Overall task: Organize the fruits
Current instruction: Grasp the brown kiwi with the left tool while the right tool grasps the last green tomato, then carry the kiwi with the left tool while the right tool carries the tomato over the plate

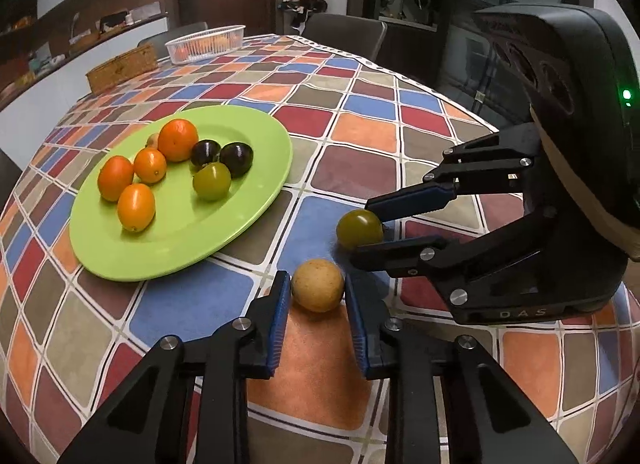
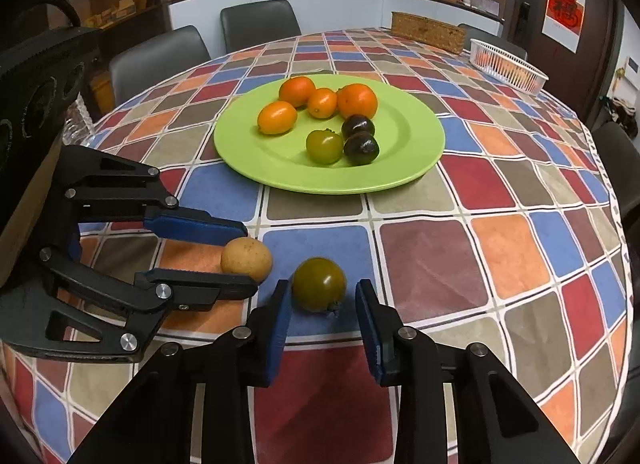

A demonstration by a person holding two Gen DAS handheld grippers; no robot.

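A green plate (image 1: pixel 240 224) (image 2: pixel 416 152) on the checked tablecloth holds several orange fruits (image 1: pixel 178 139) (image 2: pixel 357 100), two dark plums (image 1: pixel 237 159) (image 2: pixel 361 148) and a green tomato (image 1: pixel 212 181) (image 2: pixel 324 146). A tan round fruit (image 1: pixel 318 284) (image 2: pixel 246 258) lies on the cloth between the fingers of my left gripper (image 1: pixel 318 288) (image 2: pixel 250 258), which stand close on both sides. A second green tomato (image 1: pixel 359 229) (image 2: pixel 319 283) lies between the fingers of my right gripper (image 2: pixel 322 296) (image 1: pixel 362 230), with small gaps on both sides.
A white slatted basket (image 1: pixel 206 43) (image 2: pixel 506 64) with orange fruit and a woven box (image 1: pixel 122 67) (image 2: pixel 428 31) stand at the table's far side. Grey chairs (image 2: pixel 260 22) ring the table. A counter with clutter runs along the wall.
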